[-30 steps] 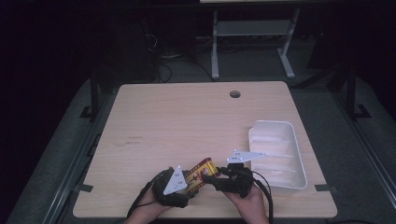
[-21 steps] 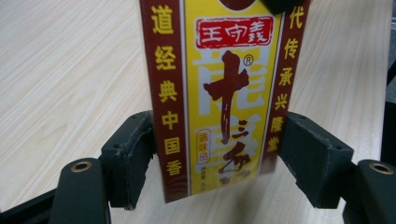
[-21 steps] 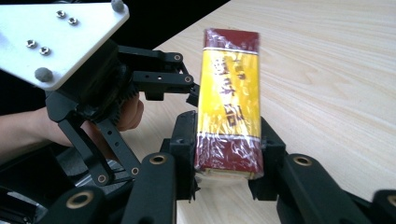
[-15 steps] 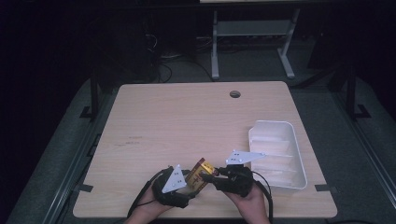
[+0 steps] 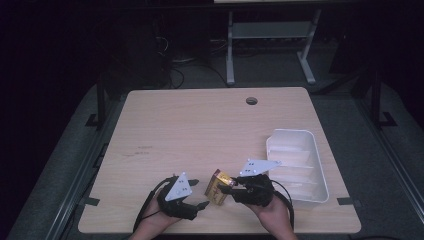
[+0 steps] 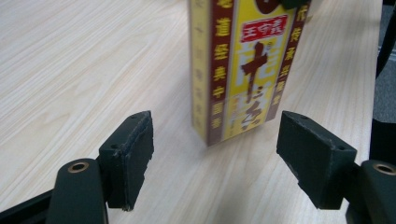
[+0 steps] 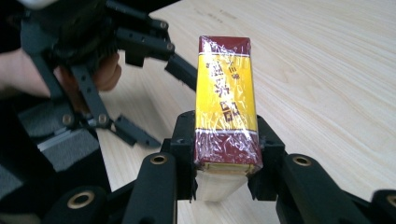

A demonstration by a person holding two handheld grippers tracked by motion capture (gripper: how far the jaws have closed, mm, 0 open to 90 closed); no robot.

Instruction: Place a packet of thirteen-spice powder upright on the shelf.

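One yellow-and-maroon box (image 7: 227, 112), cellophane-wrapped with red and gold Chinese lettering, sits near the table's (image 5: 200, 125) near edge, clamped in the right gripper (image 5: 231, 187). The left gripper (image 5: 200, 195), just left, has been opening, its jaws clear of the box. One white tray (image 5: 320, 172) lies right.

What sits around my work

My wooden table (image 5: 200, 130) has a round cable hole (image 5: 251, 101) near its far edge, at about 1 o'clock from the middle. A white plastic tray (image 5: 320, 175) with ribbed dividers lies at 4 o'clock by the right edge. Beyond, at 12 o'clock, a grey metal stand (image 5: 270, 35) rests on the dark floor.
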